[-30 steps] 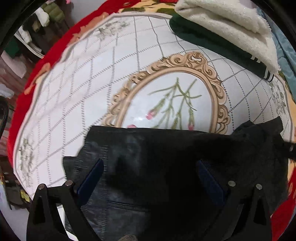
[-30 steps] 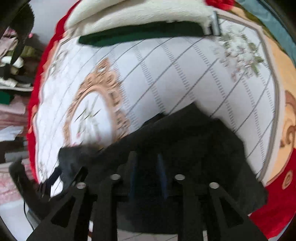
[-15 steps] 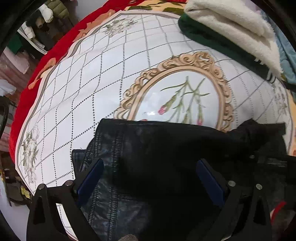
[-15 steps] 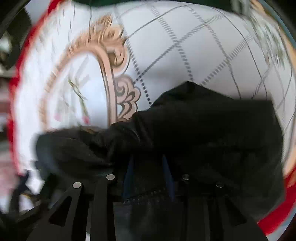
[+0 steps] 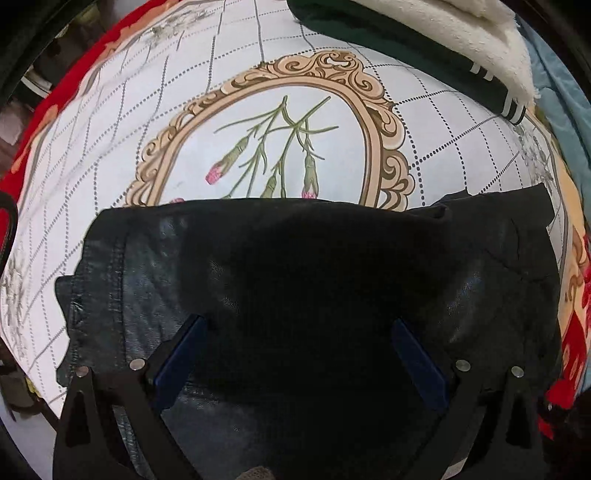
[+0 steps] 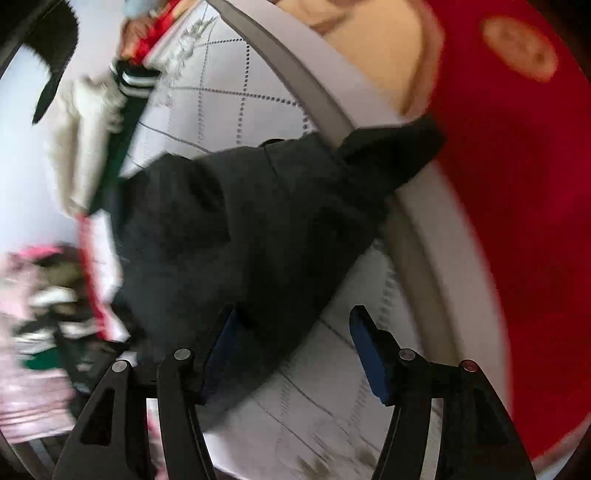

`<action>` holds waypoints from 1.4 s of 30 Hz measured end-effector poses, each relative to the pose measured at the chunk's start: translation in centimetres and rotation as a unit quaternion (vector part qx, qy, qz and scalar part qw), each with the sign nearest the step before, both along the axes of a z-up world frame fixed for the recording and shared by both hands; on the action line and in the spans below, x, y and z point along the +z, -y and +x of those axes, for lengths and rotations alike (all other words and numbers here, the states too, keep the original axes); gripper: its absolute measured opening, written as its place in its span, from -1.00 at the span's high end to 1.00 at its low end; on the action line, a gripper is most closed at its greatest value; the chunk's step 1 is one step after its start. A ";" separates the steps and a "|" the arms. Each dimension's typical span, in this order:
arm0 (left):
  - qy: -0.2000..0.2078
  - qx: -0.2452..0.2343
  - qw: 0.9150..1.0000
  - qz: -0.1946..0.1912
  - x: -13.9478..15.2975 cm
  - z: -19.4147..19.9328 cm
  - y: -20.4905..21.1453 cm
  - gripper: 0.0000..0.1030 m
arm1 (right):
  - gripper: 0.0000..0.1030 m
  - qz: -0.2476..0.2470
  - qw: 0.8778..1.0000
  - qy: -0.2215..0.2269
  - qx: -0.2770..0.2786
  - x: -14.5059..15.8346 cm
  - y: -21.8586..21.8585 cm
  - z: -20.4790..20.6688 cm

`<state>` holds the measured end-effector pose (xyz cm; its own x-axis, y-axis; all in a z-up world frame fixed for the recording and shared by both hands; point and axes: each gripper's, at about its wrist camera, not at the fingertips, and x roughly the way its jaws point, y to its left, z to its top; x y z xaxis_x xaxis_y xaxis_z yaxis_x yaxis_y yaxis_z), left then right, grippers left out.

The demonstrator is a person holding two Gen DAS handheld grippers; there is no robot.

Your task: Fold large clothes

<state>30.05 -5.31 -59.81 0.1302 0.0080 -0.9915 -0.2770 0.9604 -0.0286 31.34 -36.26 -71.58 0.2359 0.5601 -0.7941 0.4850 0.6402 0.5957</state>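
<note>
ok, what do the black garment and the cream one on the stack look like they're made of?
Black garment: looks like leather or faux leather, with a soft sheen, fine grain and stitched seams at its left edge; the part across its top edge is matte cloth, maybe lining. Cream garment: fluffy, looks like fleece or terry, nubbly matte pile. The fibres themselves I cannot tell.

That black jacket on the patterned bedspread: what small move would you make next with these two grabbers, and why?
Probably bring the right gripper onto the loose corner of the black jacket that juts over the bedspread border and pinch it. Its jaws have just been opening, with only the hem near one pad, and the left gripper hangs open above the flattened fold.
</note>
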 end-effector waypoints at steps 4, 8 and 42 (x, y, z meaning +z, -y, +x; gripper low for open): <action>-0.003 -0.006 1.000 -0.002 -0.2 0.2 -0.1 -1.00 | -0.26 0.053 0.996 0.064 -0.039 -1.2 0.2 1.4; 0.003 -0.025 1.000 0.016 -0.6 1.0 0.2 -1.00 | -0.27 0.089 0.987 0.099 -0.092 -2.4 0.0 2.7; 0.121 0.236 0.963 -0.052 8.2 -10.7 -22.2 -1.00 | 0.68 0.072 0.905 0.258 0.330 19.3 -31.4 0.3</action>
<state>19.31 16.88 -51.61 0.3637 0.0260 -0.9312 -0.6557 0.7172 -0.2360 31.64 -4.84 -52.24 0.1301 0.8035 -0.5810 -0.3419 0.5864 0.7344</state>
